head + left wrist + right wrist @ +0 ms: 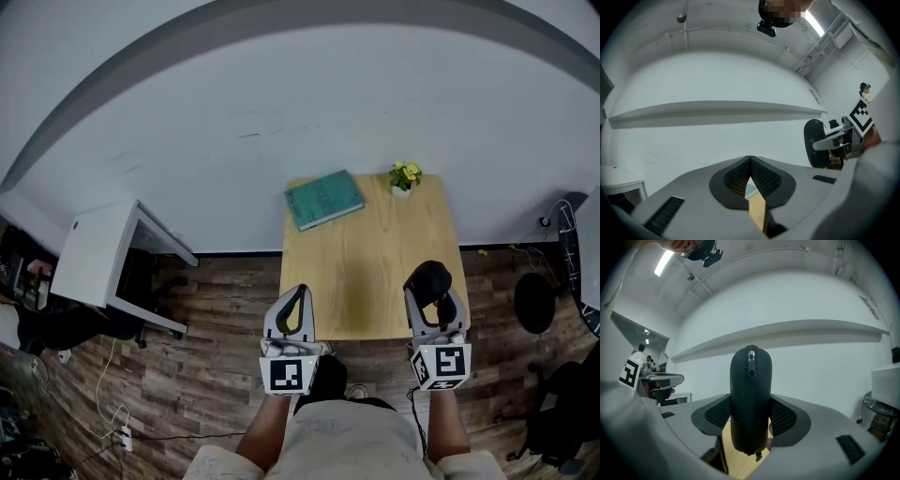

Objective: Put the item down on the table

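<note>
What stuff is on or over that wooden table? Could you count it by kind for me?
teal book: 1
potted plant with yellow flowers: 1
black zip case: 1
Total: 3
</note>
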`<state>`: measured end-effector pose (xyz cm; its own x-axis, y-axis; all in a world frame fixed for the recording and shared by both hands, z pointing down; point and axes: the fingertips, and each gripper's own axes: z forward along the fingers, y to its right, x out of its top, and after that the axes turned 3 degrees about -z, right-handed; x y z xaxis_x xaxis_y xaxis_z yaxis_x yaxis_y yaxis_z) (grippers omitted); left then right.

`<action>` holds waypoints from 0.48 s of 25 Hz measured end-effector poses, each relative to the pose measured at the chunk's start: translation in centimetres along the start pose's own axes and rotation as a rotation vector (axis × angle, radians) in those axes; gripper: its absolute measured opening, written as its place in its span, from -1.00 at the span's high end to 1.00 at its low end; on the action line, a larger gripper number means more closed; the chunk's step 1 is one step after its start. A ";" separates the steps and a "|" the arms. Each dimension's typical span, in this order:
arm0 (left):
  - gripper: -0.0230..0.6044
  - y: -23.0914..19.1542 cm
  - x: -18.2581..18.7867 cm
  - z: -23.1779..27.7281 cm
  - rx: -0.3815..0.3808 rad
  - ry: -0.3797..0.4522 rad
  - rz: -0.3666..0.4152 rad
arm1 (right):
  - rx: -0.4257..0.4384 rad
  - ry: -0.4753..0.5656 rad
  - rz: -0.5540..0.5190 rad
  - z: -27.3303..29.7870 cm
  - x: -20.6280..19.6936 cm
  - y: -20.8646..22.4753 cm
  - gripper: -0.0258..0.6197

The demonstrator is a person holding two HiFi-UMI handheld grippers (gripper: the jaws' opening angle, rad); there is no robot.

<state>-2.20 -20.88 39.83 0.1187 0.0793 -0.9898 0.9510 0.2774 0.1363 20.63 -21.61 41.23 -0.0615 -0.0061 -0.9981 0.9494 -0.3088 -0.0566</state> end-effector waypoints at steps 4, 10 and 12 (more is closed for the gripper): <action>0.90 -0.8 -0.8 0.1 0.012 -0.001 -0.019 | 0.013 -0.014 -0.013 0.4 -0.4 -0.8 0.12; 0.90 -1.4 -1.7 0.2 0.021 -0.010 -0.021 | 0.033 -0.037 -0.031 1.3 -1.2 -1.4 0.12; 0.90 -1.5 -2.3 0.1 0.024 -0.018 -0.034 | 0.043 -0.055 -0.040 1.7 -1.8 -1.8 0.13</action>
<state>-3.84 -21.54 41.92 0.0913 0.0528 -0.9944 0.9613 0.2561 0.1018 18.55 -22.72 43.19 -0.1173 -0.0450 -0.9921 0.9320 -0.3500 -0.0943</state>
